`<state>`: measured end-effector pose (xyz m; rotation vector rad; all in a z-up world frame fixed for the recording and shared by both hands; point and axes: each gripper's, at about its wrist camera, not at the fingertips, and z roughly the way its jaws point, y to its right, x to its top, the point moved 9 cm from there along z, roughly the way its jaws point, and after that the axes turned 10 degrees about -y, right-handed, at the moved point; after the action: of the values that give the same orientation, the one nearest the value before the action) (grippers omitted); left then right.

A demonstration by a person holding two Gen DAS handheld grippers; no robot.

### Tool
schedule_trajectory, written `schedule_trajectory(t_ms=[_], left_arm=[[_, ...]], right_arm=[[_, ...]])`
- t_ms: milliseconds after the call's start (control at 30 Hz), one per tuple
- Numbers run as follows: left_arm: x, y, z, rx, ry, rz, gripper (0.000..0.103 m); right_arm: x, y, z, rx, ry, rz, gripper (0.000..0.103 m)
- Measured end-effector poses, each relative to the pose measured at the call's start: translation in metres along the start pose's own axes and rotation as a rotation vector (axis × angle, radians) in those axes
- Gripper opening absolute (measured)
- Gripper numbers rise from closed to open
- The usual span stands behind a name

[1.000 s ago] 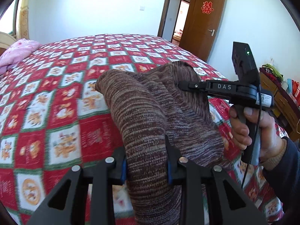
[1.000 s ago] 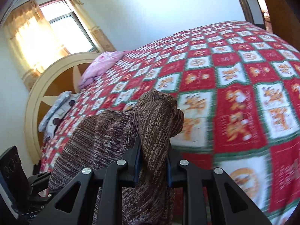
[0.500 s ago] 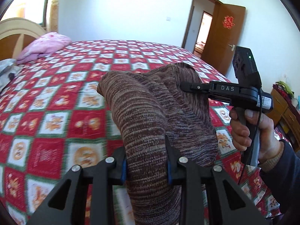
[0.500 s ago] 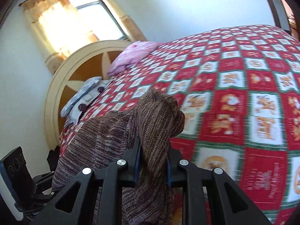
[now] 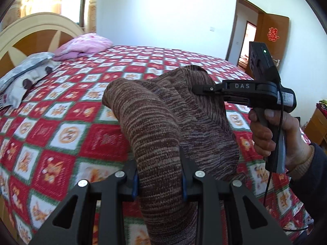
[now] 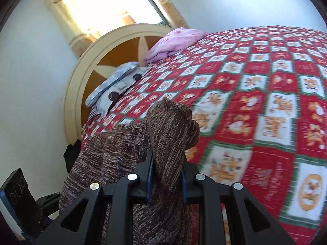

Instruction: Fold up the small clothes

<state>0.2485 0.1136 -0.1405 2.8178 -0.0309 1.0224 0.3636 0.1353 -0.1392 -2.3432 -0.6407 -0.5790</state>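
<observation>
A brown striped knit garment hangs in the air above the bed, stretched between both grippers. My left gripper is shut on one bunched end of it, the cloth filling the gap between its pads. In the right wrist view my right gripper is shut on the other end of the same knit garment, which drapes down to the left. From the left wrist view the right gripper shows side-on, held by a hand, its tip buried in the cloth.
A red, green and white patchwork quilt covers the bed. A pink pillow and grey pillows lie by the round headboard. An open wooden door and a wooden dresser stand at the right.
Both grippers have swung together across the bed toward the headboard, carrying the garment. The headboard, window and pillows have come into view. Both grips are unchanged.
</observation>
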Motion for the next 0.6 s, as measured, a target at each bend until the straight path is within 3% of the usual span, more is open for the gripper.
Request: schedule_trajectory(t_ms=[233,600], left_arm=[[-0.016,-0.031,-0.002,0.093,0.018,0.003,0.031],[-0.049,-0.053,0.026,0.112,-0.055,-0.031,0.031]], right_arm=[[0.002,-0.028,0.043,0.012,-0.052,-0.029,0.021],[-0.009,-0.024,0.095,-0.023,-0.145,-0.017,0.021]])
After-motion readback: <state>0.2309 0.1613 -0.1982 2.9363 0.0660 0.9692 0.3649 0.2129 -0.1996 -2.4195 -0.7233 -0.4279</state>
